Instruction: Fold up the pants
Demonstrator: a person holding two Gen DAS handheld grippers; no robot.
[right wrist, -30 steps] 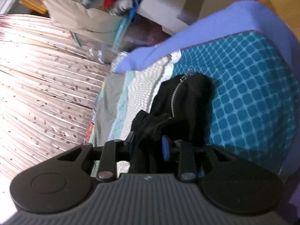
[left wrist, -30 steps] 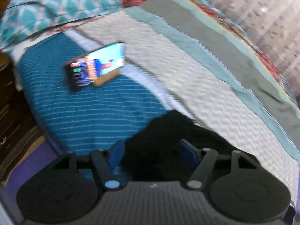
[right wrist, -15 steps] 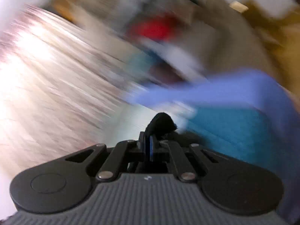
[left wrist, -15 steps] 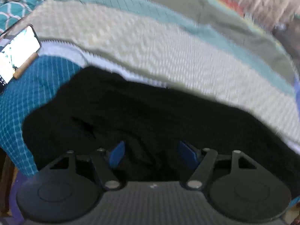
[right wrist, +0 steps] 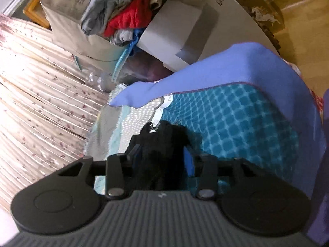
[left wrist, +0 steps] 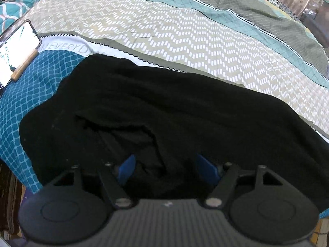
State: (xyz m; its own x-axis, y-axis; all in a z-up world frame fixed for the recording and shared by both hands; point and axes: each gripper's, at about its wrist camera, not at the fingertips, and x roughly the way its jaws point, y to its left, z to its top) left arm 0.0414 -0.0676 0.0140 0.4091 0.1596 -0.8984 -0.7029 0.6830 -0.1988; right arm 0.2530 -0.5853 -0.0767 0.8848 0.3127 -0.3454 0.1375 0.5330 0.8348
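Black pants [left wrist: 174,111] lie spread across the patterned bedspread [left wrist: 185,37] in the left wrist view, running from the left to the right edge. My left gripper [left wrist: 166,167] is open, its blue pads straddling a fold of the black cloth without pinching it. In the right wrist view the pants [right wrist: 162,144] bunch between the blue pads of my right gripper [right wrist: 162,156], with a metal zipper end showing at the top of the bunch. The right jaws stand apart around the cloth.
A lit phone [left wrist: 14,45] leans on a wooden stand at the left of the bed. A teal pillow [left wrist: 22,2] lies at the far left. Cardboard boxes with piled clothes [right wrist: 127,16] and a curtain [right wrist: 41,94] stand beyond the bed's purple-edged corner [right wrist: 257,65].
The left gripper swung from the phone side to over the spread pants. The right gripper was shut on the cloth half a second ago and has opened; the view has steadied.
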